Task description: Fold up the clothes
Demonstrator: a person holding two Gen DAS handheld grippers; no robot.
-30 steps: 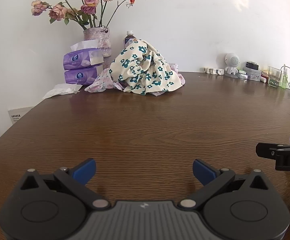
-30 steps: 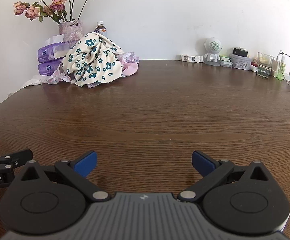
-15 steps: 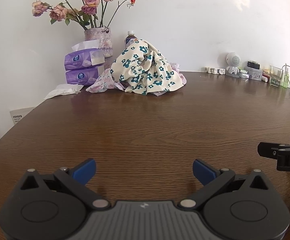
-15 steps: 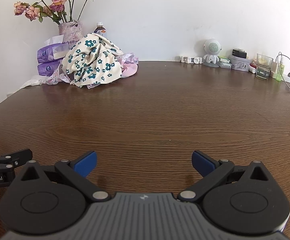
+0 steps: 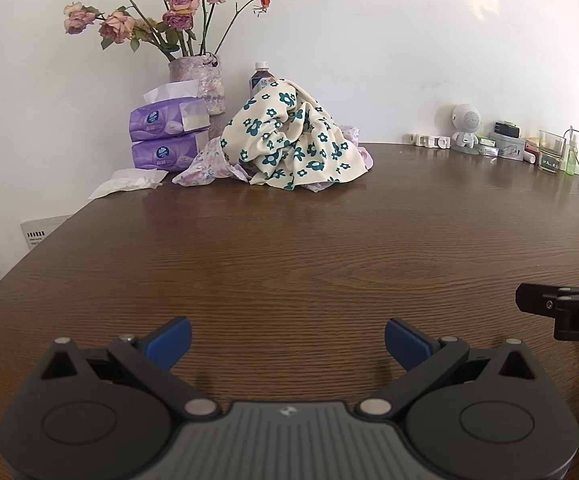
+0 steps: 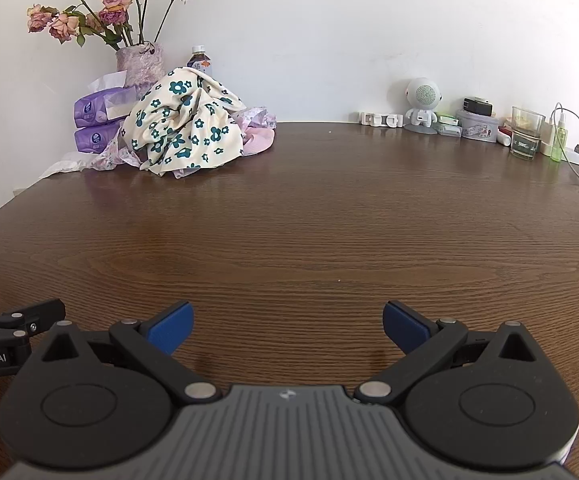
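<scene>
Nearest, the left gripper (image 5: 287,338) and right gripper (image 6: 288,322) sit low over the bare table (image 6: 329,220), side by side, each with its blue pads spread wide and nothing between them; likely readied to reach out. Beyond a broad stretch of wood, the clothes (image 5: 289,140) lie heaped at the far left edge, a cream floral piece over pinkish ones. The heap leans against tissue packs (image 5: 165,136) and a vase (image 5: 199,84), probably pushed back to leave folding room.

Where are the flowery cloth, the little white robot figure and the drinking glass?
flowery cloth (image 5: 293,140), left wrist view, middle of the heap.
white robot figure (image 6: 422,98), right wrist view, its round head.
drinking glass (image 6: 526,133), right wrist view, its front wall.
</scene>
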